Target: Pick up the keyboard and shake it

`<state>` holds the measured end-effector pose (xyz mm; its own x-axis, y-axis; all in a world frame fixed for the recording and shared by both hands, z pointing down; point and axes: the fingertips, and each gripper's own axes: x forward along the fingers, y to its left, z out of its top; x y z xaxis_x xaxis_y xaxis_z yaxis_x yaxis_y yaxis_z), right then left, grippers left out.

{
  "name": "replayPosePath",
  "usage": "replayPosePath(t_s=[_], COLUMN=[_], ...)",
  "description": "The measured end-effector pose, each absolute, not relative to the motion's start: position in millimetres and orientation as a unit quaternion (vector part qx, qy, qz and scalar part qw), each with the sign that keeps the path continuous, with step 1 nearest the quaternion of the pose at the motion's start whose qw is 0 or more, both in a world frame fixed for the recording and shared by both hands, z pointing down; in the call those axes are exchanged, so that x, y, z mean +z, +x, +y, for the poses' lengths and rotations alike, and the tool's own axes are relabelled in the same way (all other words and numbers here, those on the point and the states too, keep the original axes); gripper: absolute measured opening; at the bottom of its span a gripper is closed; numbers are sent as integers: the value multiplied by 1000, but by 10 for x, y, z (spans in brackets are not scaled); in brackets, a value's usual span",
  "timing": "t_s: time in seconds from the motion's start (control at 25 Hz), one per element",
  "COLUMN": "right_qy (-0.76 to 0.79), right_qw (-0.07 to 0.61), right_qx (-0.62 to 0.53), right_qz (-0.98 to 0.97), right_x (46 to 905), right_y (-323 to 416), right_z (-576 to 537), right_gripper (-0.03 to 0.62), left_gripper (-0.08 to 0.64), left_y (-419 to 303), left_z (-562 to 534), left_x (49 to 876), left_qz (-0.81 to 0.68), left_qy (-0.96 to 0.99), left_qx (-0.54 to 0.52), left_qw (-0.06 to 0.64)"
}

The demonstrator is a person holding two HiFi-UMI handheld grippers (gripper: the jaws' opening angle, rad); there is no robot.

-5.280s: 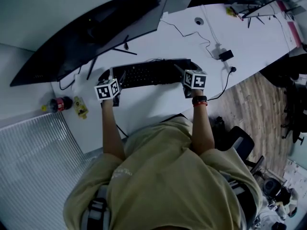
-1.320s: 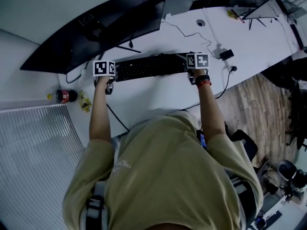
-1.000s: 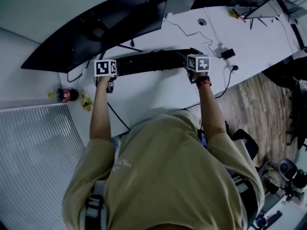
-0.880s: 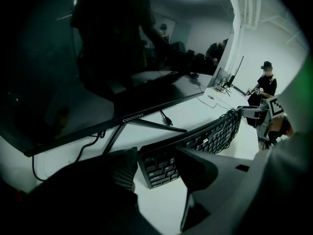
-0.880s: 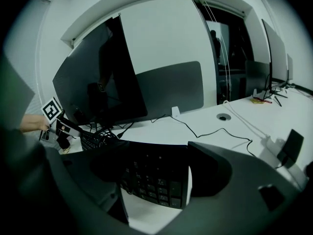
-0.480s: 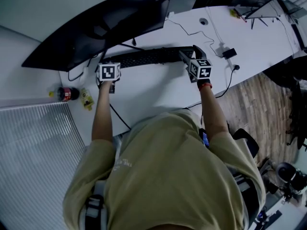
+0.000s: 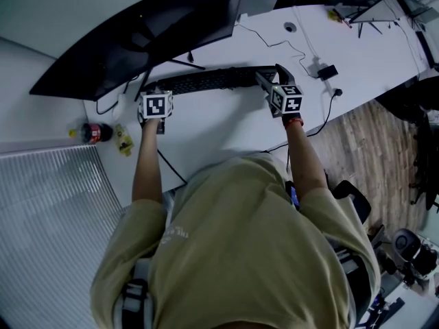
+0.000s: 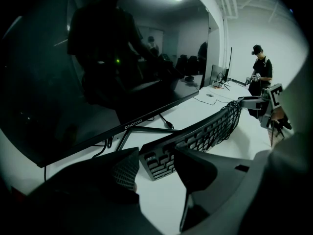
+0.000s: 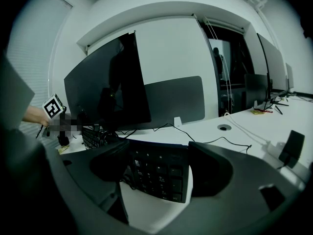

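A long black keyboard hangs just in front of the monitor's stand, above the white desk, tipped so its keys face partly away from me. My left gripper is shut on its left end, my right gripper on its right end. In the left gripper view the keyboard runs away to the right, its near end pinched in the left gripper. In the right gripper view the number-pad end of the keyboard fills the gap of the right gripper.
A wide curved monitor stands right behind the keyboard, its stand legs close to it. A bottle and a yellow packet lie far left. A cable and black adapter are at the right. Another person stands farther along the desk.
Over the last second the keyboard has tipped from keys-up to nearly edge-on and shifted toward the monitor. Both marker cubes have rolled with it. Since half a second ago little differs.
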<state>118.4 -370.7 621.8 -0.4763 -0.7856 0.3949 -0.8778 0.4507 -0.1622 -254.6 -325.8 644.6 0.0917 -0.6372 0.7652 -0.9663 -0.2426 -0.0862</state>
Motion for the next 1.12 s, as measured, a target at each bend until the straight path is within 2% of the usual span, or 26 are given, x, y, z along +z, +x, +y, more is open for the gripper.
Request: replayPosePath(t_s=[1.12], right_qy=[456], right_qw=[160], right_qx=[174], right_qz=[-858], right_x=[6254], right_y=[1216], right_z=[-3142], right_gripper=[377], left_gripper=[229], left_y=[-2506], left_z=[-2812], left_x=[6426], left_qz=[-587], left_qy=[707], left_qx=[336], left_qw=[206])
